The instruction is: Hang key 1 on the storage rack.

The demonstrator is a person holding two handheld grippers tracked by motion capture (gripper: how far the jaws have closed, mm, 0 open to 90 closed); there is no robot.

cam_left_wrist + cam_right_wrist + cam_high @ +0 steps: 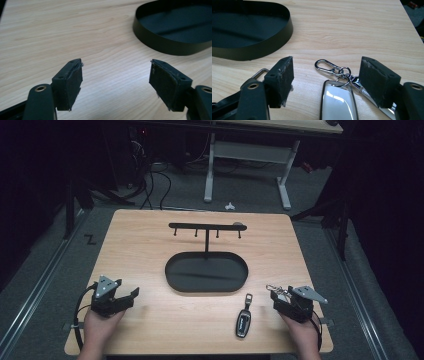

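both grippers released; key fob (339,100) on table between right gripper (327,82) jaws.

The high view is dim and soft, its surroundings near black, with only the pale wooden counter (150,245) lit from above. Both gripper views are brighter; a white glare sits on the glossy silver key fob (338,100) between the right gripper (325,82) jaws, whose near parts blur.

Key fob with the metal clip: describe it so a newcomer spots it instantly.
On the wooden table, look at the near right edge, by the right gripper. The key fob with the metal clip lies between its open jaws. Unlike the dark strap fob nearby, it is shiny chrome with a snap clip.
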